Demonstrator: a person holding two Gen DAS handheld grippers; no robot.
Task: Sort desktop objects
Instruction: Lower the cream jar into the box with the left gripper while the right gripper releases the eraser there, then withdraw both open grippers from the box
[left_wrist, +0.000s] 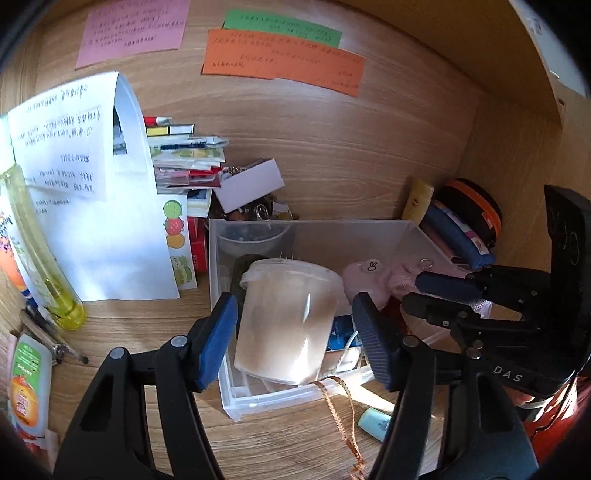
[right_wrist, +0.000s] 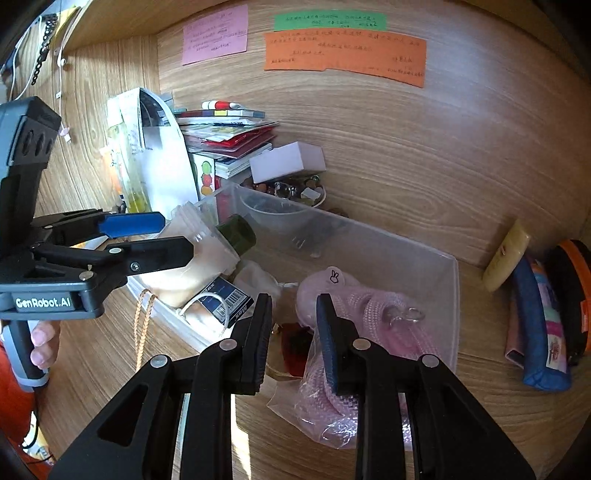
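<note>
A clear plastic bin (left_wrist: 369, 229) (right_wrist: 452, 280) sits on the wooden desk. In it lie a translucent lidded tub (left_wrist: 288, 321) (right_wrist: 195, 254), a dark green bottle (right_wrist: 236, 232), a blue barcoded box (right_wrist: 225, 299) and a pink knitted item in a clear bag (left_wrist: 369, 280) (right_wrist: 354, 299). My left gripper (left_wrist: 291, 328) is open, its pads either side of the tub, not touching it; it also shows in the right wrist view (right_wrist: 162, 236). My right gripper (right_wrist: 293, 325) is open over the bin's near edge beside the pink bag; it also shows in the left wrist view (left_wrist: 424, 295).
A stack of booklets (right_wrist: 229, 140), white paper sheets (left_wrist: 74, 155), a yellow bottle (left_wrist: 48, 258) and a white tube (left_wrist: 29, 384) are left. A white box (right_wrist: 288, 160) and trinket bowl (right_wrist: 295, 192) stand behind the bin. Blue pouch (right_wrist: 539, 325), orange-black case (left_wrist: 476, 210), cream tube (right_wrist: 508, 254), braided cord (left_wrist: 340, 406).
</note>
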